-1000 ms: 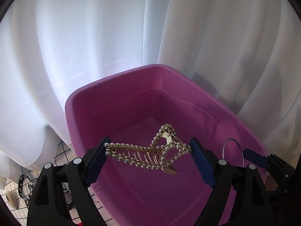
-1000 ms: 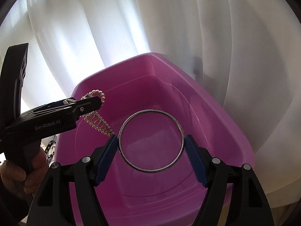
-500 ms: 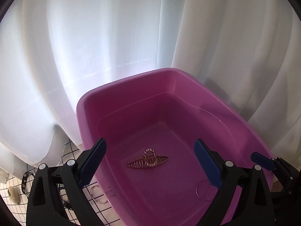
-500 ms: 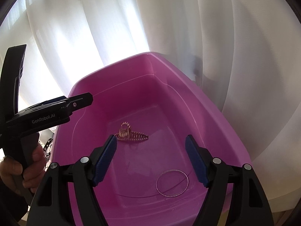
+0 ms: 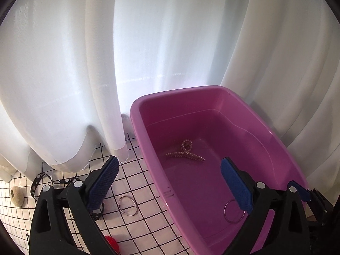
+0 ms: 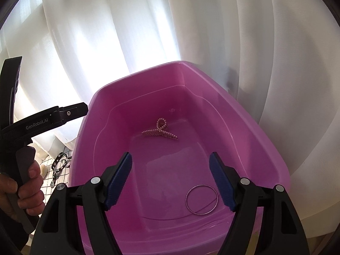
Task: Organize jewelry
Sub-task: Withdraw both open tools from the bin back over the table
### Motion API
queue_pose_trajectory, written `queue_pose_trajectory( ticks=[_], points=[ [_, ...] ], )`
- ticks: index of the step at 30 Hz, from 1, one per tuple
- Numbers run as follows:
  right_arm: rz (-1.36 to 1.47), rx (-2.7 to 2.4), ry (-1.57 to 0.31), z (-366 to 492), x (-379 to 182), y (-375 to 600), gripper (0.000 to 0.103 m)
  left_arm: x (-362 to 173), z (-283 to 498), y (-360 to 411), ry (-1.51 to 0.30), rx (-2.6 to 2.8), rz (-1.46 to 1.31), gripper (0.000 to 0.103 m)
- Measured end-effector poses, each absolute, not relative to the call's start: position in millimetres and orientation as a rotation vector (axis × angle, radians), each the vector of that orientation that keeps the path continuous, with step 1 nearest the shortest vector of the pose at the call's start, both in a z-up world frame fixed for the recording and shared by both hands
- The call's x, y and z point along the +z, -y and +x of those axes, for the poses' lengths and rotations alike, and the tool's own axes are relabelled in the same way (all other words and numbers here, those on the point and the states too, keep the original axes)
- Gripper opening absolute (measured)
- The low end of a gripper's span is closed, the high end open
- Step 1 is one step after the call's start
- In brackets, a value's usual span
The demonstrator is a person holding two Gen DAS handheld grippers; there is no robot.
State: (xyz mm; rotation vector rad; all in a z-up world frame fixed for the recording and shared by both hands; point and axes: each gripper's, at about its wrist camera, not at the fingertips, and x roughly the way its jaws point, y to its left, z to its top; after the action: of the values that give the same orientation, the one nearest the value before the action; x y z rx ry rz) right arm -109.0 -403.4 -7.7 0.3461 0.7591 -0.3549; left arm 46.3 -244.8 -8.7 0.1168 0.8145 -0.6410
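A pink plastic tub stands against the curtain. On its floor lie a pearl hair claw and a thin metal bangle. My left gripper hangs over the tub's left rim; its jaws are opening and nothing is between them. The right wrist view shows the same tub, with the hair claw near the far wall and the bangle near the front. My right gripper stands open and empty above the tub floor.
White curtains close off the back. Left of the tub, a grid-patterned cloth carries a pair of metal rings, a black flowered strap, a beige lump and something red. A hand holds the left gripper's handle.
The hair claw has left my left gripper and the bangle my right; both now lie in the tub. The left gripper has moved left, off the tub's middle, and spread wider.
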Motion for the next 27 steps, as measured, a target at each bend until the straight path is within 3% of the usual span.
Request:
queue_pose_trajectory(
  ticks=[14,27],
  points=[
    [0.26,-0.231,-0.735,-84,19,331,0.072,10,45,150,-0.787,-0.489,0.033,0.095],
    [0.172,-0.009,-0.785,-44,19,229,0.072,-25,33,7,-0.872,-0.263,-0.056,0.096]
  ],
)
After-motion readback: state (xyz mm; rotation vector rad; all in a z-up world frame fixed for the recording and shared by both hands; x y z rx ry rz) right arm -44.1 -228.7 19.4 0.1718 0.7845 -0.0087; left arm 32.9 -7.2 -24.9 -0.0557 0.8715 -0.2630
